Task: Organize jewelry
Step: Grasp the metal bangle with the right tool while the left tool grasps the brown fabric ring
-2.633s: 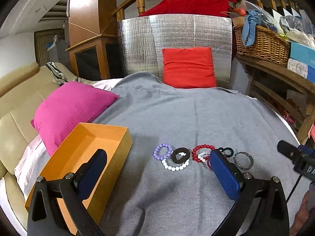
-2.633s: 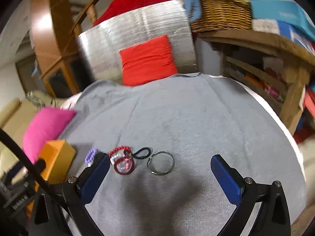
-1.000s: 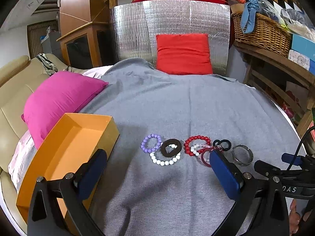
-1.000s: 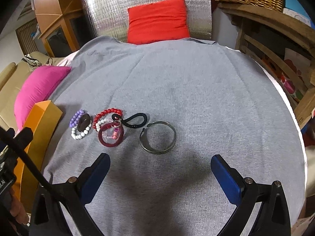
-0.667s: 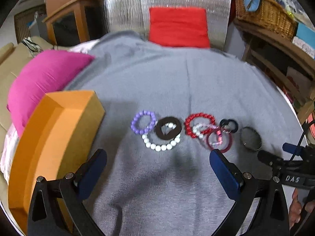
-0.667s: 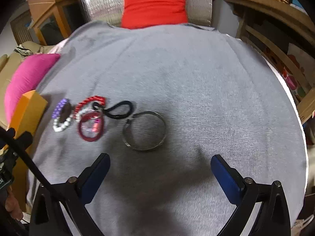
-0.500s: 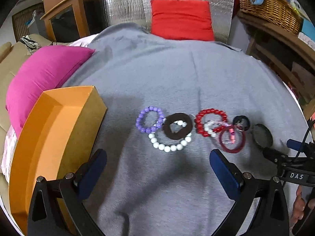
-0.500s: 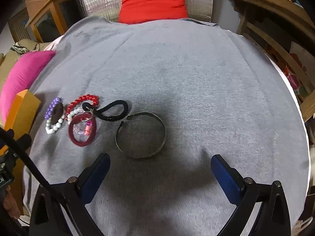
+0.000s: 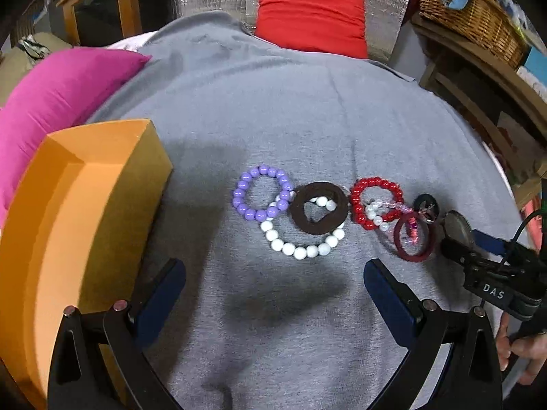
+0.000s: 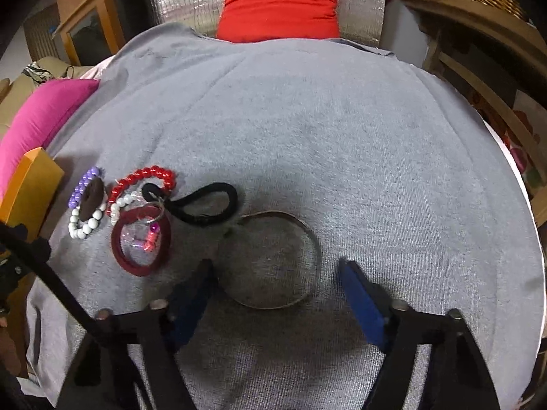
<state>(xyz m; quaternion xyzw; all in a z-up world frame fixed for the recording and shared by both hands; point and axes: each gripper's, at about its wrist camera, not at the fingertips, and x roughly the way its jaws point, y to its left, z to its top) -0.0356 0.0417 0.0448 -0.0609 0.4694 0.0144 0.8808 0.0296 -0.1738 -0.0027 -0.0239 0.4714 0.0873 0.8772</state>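
Jaws of the right gripper (image 10: 277, 292) have just been closing; they stand at middling width, one blue pad on either side of the near arc of a thin metal bangle (image 10: 273, 259) at lower centre of the right wrist view. Whether the pads touch it cannot be told. Bangle lies flat on the grey cloth (image 10: 342, 130).

Left gripper (image 9: 273, 294) jaws wide, nothing between them, over bare cloth at lower centre of the left wrist view.

Jewelry in a row across mid-frame, left wrist view:
- purple bead bracelet (image 9: 261, 192)
- white bead bracelet (image 9: 301, 242), overlapped by a dark brown ring (image 9: 319, 207)
- red bead bracelet (image 9: 376, 201)
- dark red bangle (image 9: 414, 239)

Black looped hair tie (image 10: 201, 205) sits just left of the metal bangle's far end, right wrist view.

Orange box (image 9: 78, 212), open-topped, left of frame. Pink cushion (image 9: 61, 85) behind it, upper left.
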